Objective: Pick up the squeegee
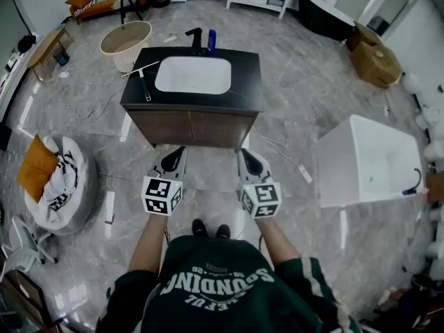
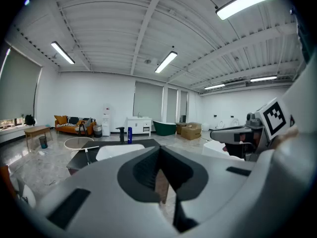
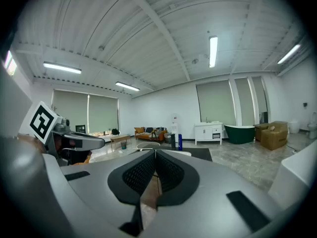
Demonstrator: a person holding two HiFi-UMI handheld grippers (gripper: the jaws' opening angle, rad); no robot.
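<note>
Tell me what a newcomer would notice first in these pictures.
The black-topped vanity with its white sink stands at centre, the squeegee lying on its left end. Nearer the person, the left gripper and right gripper are held side by side, both shut and empty, short of the vanity. A white bathtub sits on the floor to the right.

Head view downward, gripper views facing vanity (image 1: 243, 75)

Perhaps "SOUNDING" on sweatshirt (image 1: 229, 283)
</note>
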